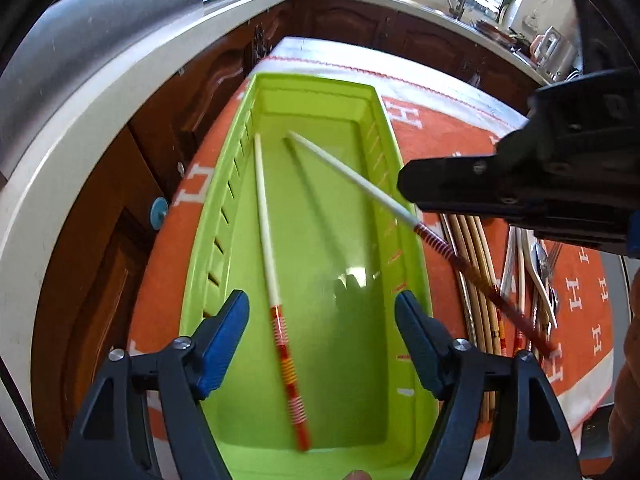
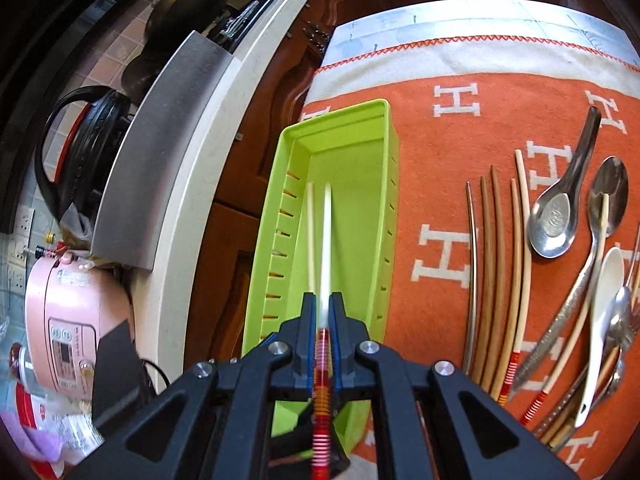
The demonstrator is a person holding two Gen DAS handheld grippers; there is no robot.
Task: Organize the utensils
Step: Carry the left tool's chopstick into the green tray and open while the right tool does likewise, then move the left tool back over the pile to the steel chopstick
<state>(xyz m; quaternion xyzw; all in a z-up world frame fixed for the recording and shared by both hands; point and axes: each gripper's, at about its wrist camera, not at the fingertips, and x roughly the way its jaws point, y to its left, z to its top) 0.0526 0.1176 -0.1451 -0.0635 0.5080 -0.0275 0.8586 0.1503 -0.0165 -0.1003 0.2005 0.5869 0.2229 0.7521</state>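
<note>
The green tray lies lengthwise on the orange cloth, near the cloth's left edge, with slotted long walls. Inside, one white chopstick with a red-and-yellow banded handle rests flat on the tray floor along the left side.

The right gripper is clamped on a second chopstick of the same pattern, gripped at the join of the white shaft and the banded handle. Its white tip points toward the far end of the tray, raised above the floor and just right of the lying chopstick; the left wrist view shows it crossing the tray's right wall at a slant.

The left gripper hovers over the near end of the tray with its jaws wide apart, holding nothing.

On the cloth right of the tray, well apart from it, lie the loose utensils: wooden chopsticks side by side, then a heap of metal spoons, a white spoon and further banded chopsticks.
</note>
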